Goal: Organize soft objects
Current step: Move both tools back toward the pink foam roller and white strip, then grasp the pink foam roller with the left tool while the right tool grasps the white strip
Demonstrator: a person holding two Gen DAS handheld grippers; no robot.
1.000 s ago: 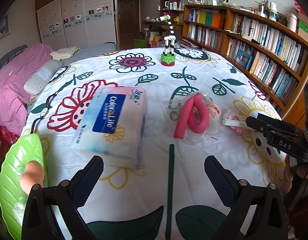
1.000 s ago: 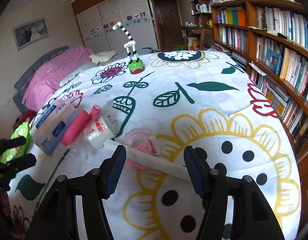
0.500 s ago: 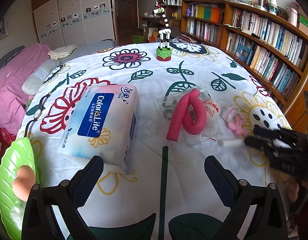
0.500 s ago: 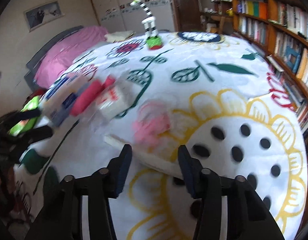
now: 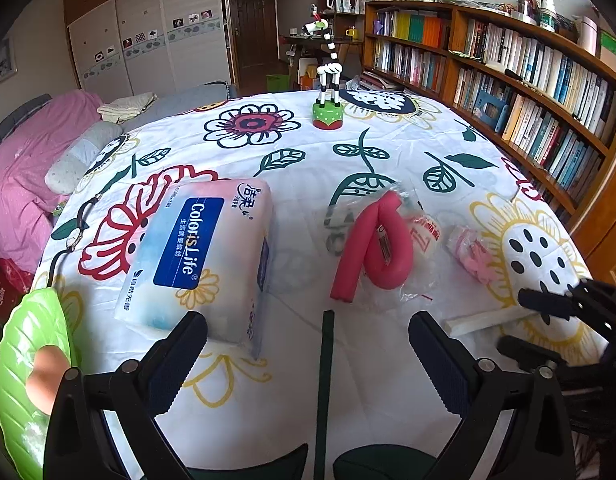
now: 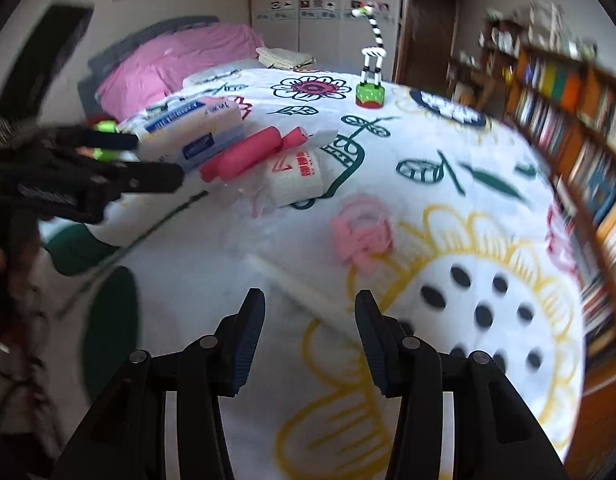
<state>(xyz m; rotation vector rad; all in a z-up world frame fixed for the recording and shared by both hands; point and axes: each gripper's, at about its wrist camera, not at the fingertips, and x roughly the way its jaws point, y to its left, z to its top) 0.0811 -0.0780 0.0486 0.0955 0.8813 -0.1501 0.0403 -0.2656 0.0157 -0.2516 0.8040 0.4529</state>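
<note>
Nearest to us: the left gripper (image 5: 308, 356), jaws spread wide, empty, hovering over the flowered tablecloth (image 5: 387, 152).

Right gripper (image 6: 309, 322): jaws apart but narrower than a second ago, straddling the white strip (image 6: 296, 282) that lies flat on the cloth. We cannot tell whether the pads touch it yet. The right wrist view has swung leftward and is blurred, so we judge this gripper is mid-approach for a pick.

Beside the left gripper, at the near left edge: a green leaf-shaped dish (image 5: 24, 364).

Next out: the tissue pack (image 5: 200, 260), just ahead of the left jaws, unmoved. Beside it, the pink foam tube (image 5: 371, 252), folded inside a clear bag, touching the white roll (image 6: 296, 178). Then the small pink bundle (image 5: 471, 252), near the strip.

Farthest: the striped giraffe figure (image 5: 327, 92).

We judge that sorting has barely begun; all soft items lie loose on the cloth.
</note>
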